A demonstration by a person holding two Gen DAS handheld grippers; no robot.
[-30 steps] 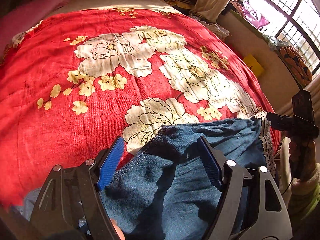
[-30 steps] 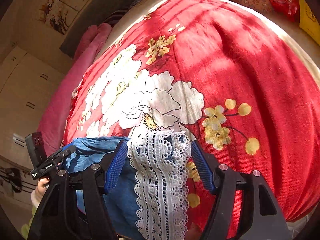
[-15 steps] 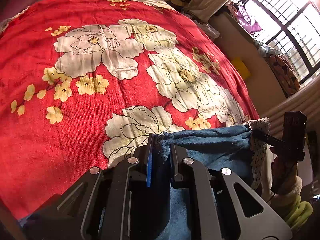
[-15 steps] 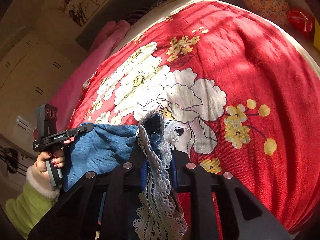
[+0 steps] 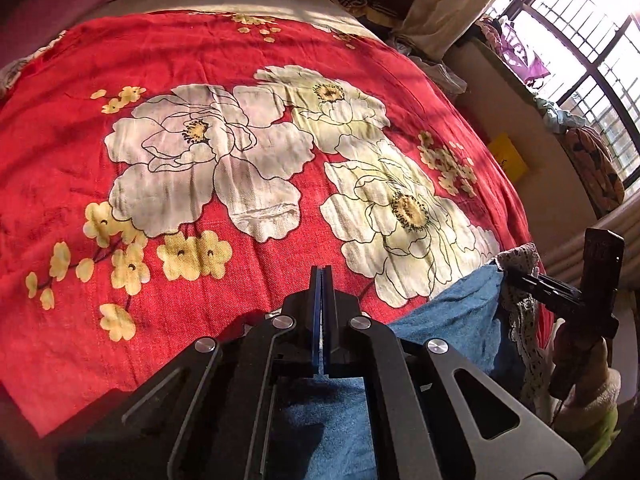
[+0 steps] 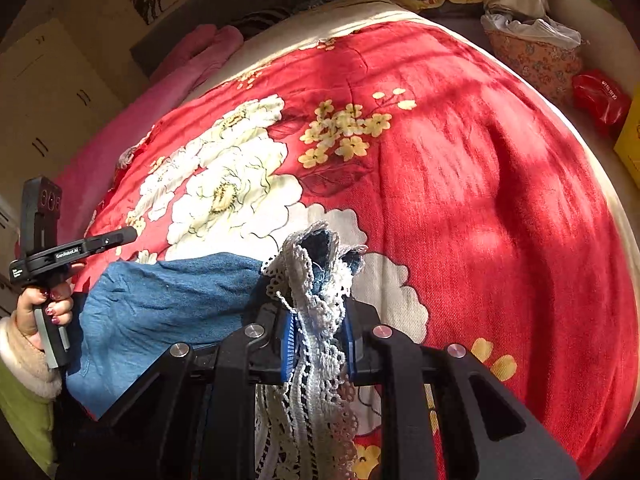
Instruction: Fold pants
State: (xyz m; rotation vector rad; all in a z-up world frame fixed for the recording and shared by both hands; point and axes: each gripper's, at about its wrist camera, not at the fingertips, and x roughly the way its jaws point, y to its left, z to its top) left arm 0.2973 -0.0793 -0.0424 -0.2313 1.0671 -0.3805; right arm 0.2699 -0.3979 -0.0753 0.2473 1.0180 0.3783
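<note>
Both claws have clamped down since a second ago, when each stood wide open around the cloth. Now the left gripper [image 5: 322, 280] has its blue pads pressed flat together at the lower middle of its view, with blue denim showing just behind them; whether cloth sits right at the tips I cannot tell, but the pants [image 5: 448, 320] run from under it toward the lower right. The right gripper [image 6: 318, 344] is closed on the white lace trim [image 6: 316, 312], which bunches up between its pads along with a fold of dark denim poking above them.

The pants are mid-blue denim, soft and creased, stretched in a band between the two grippers along the near edge of the bed, at the bottom of both views. Lace edging hangs down in loose loops below the right claw. From the right wrist view, the denim spreads leftward to the left hand [image 6: 44, 308], which grips its handle at the left edge of the frame. Underneath lies the red bedspread [image 5: 168, 80], printed with large white flowers and small yellow ones, striped by sunlight from the window [image 5: 580, 40] at the upper right.
</note>
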